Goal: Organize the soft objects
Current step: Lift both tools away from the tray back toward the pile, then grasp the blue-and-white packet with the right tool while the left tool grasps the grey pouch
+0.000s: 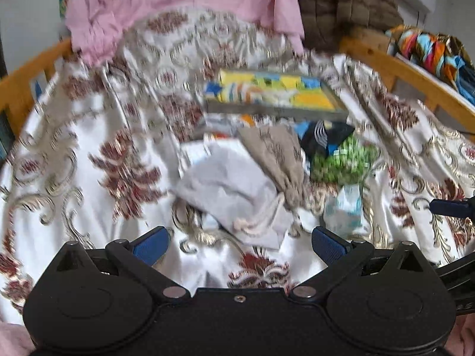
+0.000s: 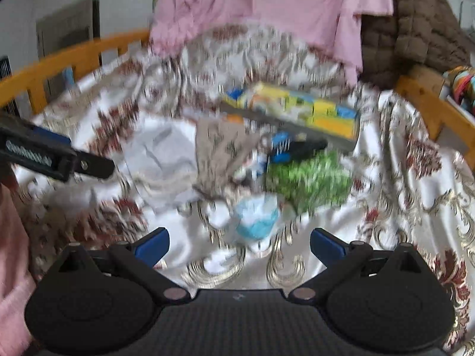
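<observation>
Left tool [image 1: 239, 244]: jaws spread wide, holding nothing, hovering over the bedspread [image 1: 89, 154] just short of the grey cloth.
Grey cloth [image 1: 225, 184]: crumpled on the bed, left end of the pile.
Tan pouch [image 1: 279, 157]: lies beside the grey cloth, partly over it.
Dark blue item [image 1: 323, 139]: behind the pouch, blurred.
Green patterned cloth [image 1: 341, 160]: right end of the pile.
Colourful box [image 1: 276, 95]: behind the pile.
Right tool [image 2: 239, 244]: jaws wide, empty, near a light blue bundle [image 2: 256, 216].
</observation>
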